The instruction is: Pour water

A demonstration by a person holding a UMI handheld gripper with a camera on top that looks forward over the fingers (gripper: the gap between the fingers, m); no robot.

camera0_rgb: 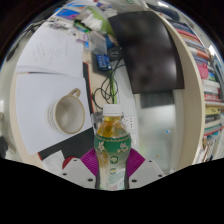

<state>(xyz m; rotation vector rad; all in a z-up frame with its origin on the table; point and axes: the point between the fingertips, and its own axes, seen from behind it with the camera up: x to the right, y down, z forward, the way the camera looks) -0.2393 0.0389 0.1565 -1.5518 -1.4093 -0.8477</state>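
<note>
Plastic bottle (113, 148) (white cap, green label) stands clamped between the gripper (112, 163) pads, round white mug (66, 111) just beyond on the table (35, 85).

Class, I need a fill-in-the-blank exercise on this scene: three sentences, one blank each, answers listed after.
1. The fingers are shut on a ___ with a green label.
2. The bottle has a ___ cap.
3. Beyond the bottle, towards the papers, stands a white ___ with a handle.

Missing words: bottle; white; mug
</note>
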